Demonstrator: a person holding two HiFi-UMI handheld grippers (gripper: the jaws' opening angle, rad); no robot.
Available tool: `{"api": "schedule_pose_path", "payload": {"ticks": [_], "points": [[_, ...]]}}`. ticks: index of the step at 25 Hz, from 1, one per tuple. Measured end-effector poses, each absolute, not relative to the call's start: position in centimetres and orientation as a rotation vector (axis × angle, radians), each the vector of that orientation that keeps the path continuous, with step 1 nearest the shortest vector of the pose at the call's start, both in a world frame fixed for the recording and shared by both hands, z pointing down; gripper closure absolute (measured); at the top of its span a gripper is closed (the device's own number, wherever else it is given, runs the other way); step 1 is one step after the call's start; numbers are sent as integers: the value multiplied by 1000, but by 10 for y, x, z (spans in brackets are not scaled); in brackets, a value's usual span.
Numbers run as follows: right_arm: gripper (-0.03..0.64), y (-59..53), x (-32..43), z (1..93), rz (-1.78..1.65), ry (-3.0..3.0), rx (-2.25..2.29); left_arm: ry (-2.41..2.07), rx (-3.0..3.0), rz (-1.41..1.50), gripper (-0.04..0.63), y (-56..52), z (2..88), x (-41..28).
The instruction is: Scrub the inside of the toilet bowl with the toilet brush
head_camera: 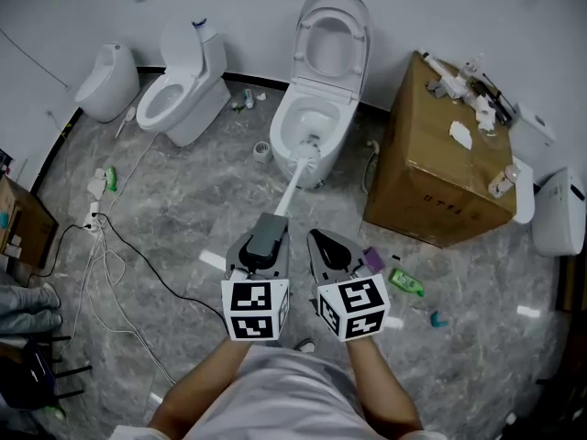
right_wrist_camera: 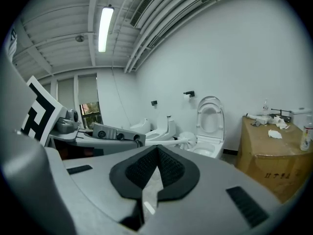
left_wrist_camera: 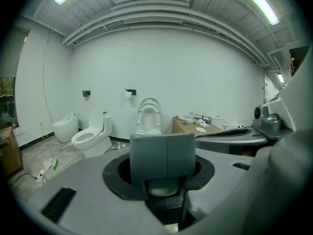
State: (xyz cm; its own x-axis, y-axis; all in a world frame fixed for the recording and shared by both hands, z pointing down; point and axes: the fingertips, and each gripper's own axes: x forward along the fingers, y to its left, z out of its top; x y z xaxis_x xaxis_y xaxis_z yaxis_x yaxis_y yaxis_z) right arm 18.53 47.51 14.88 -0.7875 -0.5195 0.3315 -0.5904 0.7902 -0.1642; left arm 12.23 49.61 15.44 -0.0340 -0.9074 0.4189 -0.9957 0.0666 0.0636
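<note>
The left claw (head_camera: 264, 244) is clamped on the brush (head_camera: 293, 183) by its grey grip, with the head at the front rim of the bowl (head_camera: 312, 117). The right claw (head_camera: 332, 250) is closed and empty. Gripped at the far end, the long shaft could twist in the claw under scrubbing pressure, or skid off the rim.

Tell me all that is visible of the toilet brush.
The toilet brush has a long, straight white handle, plastic by its look, a round white bristle head and a wider grey grip end. The left tool holds it by that grey end, with its jaws closed on it. The handle slants forward and down to the open toilet, and the head sits at the front rim of the bowl. Whether the bristles touch the porcelain cannot be told.
</note>
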Motion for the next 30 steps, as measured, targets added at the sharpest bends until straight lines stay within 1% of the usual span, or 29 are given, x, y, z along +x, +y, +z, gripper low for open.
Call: {"api": "schedule_pose_path", "payload": {"ticks": [20,30], "points": [[617,328,51,162,405,-2602,908,-1879,1918,348,443,346,171,-9],[616,282,29,167,398,-2572,973,-1828,1950,351,443,299,183,-34]]}}
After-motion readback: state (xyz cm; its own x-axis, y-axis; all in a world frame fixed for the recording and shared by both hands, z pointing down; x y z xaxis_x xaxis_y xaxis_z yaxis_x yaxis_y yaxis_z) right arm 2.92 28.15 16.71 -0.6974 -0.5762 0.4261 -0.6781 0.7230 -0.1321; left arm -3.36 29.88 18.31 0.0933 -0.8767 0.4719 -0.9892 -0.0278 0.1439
